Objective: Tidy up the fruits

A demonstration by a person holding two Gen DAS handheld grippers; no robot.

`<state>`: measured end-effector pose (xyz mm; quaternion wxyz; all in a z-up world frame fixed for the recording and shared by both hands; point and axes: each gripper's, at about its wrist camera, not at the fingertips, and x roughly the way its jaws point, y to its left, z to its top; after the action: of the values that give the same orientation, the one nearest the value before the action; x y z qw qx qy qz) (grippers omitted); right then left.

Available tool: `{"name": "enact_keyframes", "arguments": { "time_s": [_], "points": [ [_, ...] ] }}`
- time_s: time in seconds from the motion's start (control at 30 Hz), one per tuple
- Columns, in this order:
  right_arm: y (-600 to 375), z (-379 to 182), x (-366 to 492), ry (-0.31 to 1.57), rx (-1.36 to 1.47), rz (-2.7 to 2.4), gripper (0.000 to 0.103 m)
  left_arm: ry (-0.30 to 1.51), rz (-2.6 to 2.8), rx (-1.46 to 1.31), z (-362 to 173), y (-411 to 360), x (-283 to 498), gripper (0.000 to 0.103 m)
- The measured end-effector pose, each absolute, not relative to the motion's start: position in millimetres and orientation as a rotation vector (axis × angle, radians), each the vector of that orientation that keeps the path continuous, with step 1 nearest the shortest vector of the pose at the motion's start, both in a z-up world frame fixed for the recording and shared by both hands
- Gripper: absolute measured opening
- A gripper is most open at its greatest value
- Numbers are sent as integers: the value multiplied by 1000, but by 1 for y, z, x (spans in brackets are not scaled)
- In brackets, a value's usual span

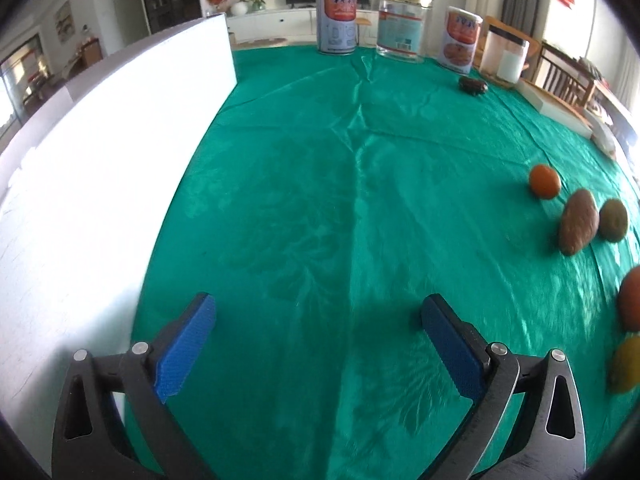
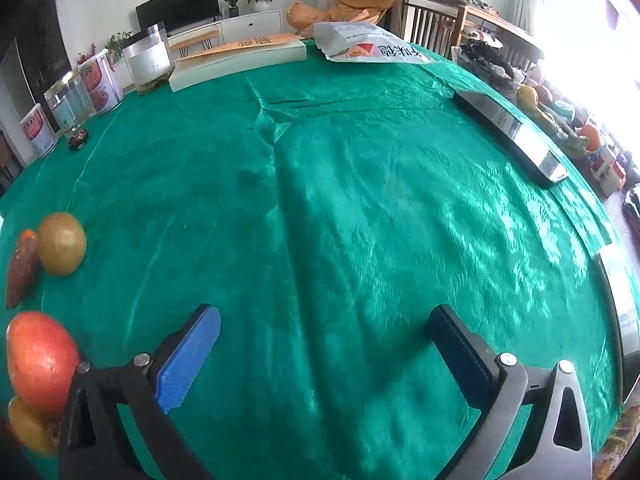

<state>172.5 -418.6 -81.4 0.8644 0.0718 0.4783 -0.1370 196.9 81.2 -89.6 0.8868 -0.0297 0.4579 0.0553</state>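
Several fruits lie on the green tablecloth. In the left wrist view an orange (image 1: 544, 181), a brown sweet potato (image 1: 578, 222), a kiwi (image 1: 613, 219), a red-orange fruit (image 1: 632, 299) and a yellow fruit (image 1: 626, 364) sit at the far right. In the right wrist view the kiwi (image 2: 62, 243), sweet potato (image 2: 22, 272), red-orange fruit (image 2: 42, 362) and yellow fruit (image 2: 28, 428) sit at the far left. My left gripper (image 1: 318, 322) is open and empty above bare cloth. My right gripper (image 2: 326, 330) is open and empty, right of the fruits.
A tall white board (image 1: 100, 160) stands at the left. Tins (image 1: 336, 20), jars (image 1: 404, 26) and a small dark object (image 1: 473, 85) line the far edge. A flat box (image 2: 240, 62), a snack bag (image 2: 372, 46) and a dark slim device (image 2: 512, 136) lie at the right side.
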Motion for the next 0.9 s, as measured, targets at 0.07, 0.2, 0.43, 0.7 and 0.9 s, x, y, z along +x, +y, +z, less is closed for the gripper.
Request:
{"name": "enact_keyframes", "arguments": {
  "time_s": [0.07, 0.2, 0.43, 0.7, 0.9],
  "points": [
    [-420, -82, 180, 967, 144, -283, 103, 938, 141, -68, -90, 80, 209, 103],
    [-420, -81, 184, 967, 147, -283, 103, 943, 141, -83, -94, 82, 230, 103],
    [-420, -82, 184, 966, 149, -290, 103, 943, 141, -86, -96, 81, 232, 103],
    [-420, -82, 184, 968, 147, -290, 103, 942, 141, -85, -95, 81, 230, 103],
    [-420, -82, 186, 968, 148, -292, 103, 944, 136, -80, -96, 81, 234, 103]
  ]
}}
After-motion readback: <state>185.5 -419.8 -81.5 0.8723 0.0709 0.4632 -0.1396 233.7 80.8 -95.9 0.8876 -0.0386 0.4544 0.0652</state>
